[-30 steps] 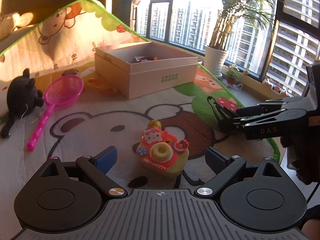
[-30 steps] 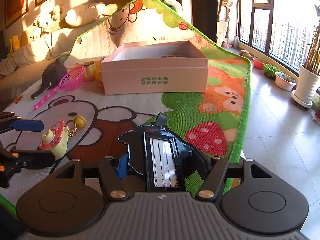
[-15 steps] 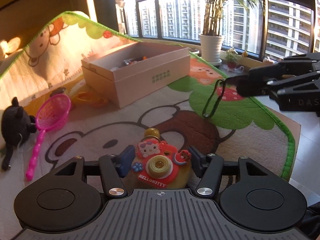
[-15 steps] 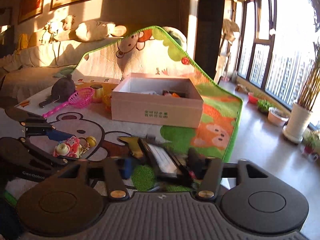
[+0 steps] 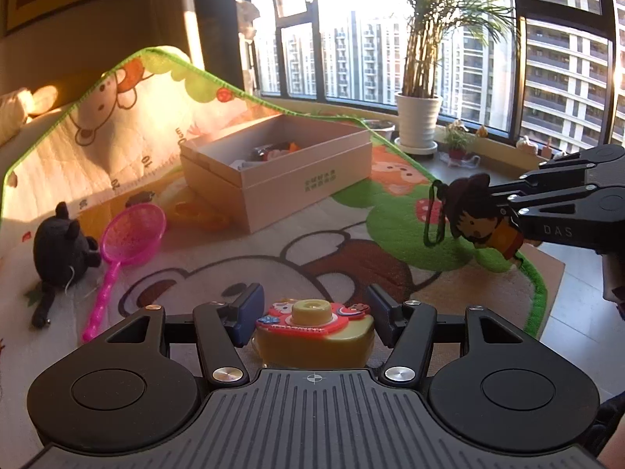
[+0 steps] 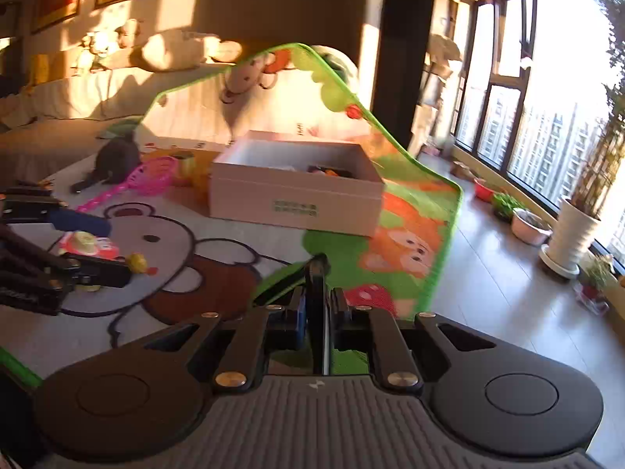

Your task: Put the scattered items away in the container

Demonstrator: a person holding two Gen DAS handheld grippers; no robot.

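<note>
My left gripper (image 5: 312,308) is shut on a red and yellow Hello Kitty toy camera (image 5: 314,330), held above the play mat (image 5: 242,269); it also shows in the right wrist view (image 6: 88,243). My right gripper (image 6: 317,312) is shut on a flat cartoon-girl luggage tag (image 6: 317,312), seen edge-on; in the left wrist view the tag (image 5: 482,217) hangs in the air with its black loop (image 5: 434,215). The open pink box (image 5: 281,168) stands beyond, also in the right wrist view (image 6: 297,199), with a few items inside.
A pink toy net (image 5: 125,246) and a black plush toy (image 5: 58,250) lie at the mat's left. An orange item (image 5: 203,217) lies beside the box. A potted plant (image 5: 416,125) stands by the windows. Bare floor (image 6: 508,297) lies right of the mat.
My left gripper closed on the toy camera and lifted it off the mat. My right gripper rose with the tag and turned it on edge.
</note>
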